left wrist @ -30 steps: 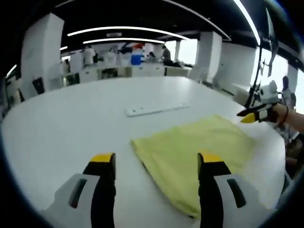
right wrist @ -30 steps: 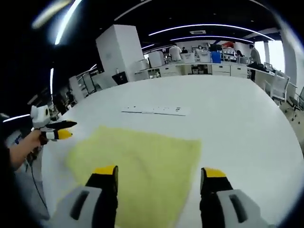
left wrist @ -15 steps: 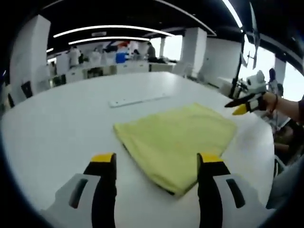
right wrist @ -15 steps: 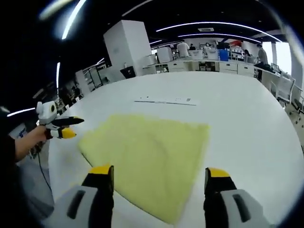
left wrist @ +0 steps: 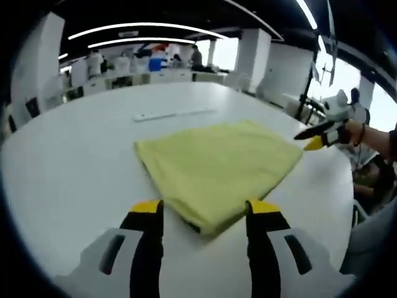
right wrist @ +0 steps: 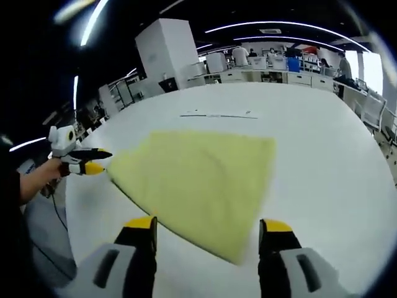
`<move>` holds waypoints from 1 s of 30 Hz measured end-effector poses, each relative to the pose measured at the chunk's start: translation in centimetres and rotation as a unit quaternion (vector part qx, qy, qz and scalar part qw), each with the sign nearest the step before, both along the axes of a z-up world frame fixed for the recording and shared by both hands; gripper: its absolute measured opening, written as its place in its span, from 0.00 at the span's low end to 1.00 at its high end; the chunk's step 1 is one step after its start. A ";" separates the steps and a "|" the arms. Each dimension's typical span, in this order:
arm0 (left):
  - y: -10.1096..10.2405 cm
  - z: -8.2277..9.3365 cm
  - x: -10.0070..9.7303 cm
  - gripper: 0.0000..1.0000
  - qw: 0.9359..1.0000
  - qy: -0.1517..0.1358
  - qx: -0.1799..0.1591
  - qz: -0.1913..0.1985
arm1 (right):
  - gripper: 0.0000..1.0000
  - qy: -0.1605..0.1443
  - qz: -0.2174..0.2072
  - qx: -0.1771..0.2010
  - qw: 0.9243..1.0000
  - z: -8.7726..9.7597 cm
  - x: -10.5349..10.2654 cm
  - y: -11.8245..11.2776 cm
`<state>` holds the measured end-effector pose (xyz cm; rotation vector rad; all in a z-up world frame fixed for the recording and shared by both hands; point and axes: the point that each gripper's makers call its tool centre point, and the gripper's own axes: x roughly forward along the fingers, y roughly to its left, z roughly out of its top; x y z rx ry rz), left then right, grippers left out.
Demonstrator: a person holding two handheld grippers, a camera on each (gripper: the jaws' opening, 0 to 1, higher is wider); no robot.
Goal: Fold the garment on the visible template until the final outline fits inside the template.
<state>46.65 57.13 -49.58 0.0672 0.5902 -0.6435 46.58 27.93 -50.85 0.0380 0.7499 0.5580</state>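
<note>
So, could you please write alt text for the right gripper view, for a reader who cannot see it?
A folded yellow cloth lies flat on a round white table, just beyond the right gripper, whose jaws stand open. At the cloth's left corner, a hand holds the left gripper, its jaws nearly closed.

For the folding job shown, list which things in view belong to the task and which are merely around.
Part of the job:
yellow cloth
left gripper
right gripper

Just lying about:
white strip on the white table
background desks and people
</note>
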 end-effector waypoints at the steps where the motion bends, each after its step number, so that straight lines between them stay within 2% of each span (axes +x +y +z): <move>1: 0.1 -0.1 0.0 0.43 1.000 0.001 0.002 0.001 | 0.62 0.002 -0.001 0.004 1.000 0.0 -0.1 0.0; 6: 0.8 -0.1 -0.3 0.34 0.999 0.000 -0.009 0.031 | 0.57 0.003 -0.007 0.000 1.000 -0.5 -0.6 -0.2; 14: 1.0 -0.7 -1.1 0.18 0.999 0.015 -0.022 0.044 | 0.44 0.009 -0.015 -0.006 1.000 -1.1 -1.5 -0.7; 18: 1.5 -0.7 -1.3 0.10 0.998 0.007 -0.025 0.055 | 0.36 0.016 -0.025 0.000 1.000 -1.5 -1.6 -1.1; 23: 1.9 -0.8 -1.1 0.02 0.997 0.011 -0.037 0.067 | 0.31 0.019 -0.033 0.004 0.999 -1.8 -1.6 -1.3; 26: 1.7 -0.9 -1.2 0.01 0.995 0.023 -0.054 0.075 | 0.28 0.021 -0.041 0.010 0.999 -2.0 -1.6 -1.5; 30: 1.7 -1.5 -1.5 0.04 0.995 0.043 -0.054 0.078 | 0.24 0.022 -0.047 0.015 0.999 -2.1 -1.4 -1.8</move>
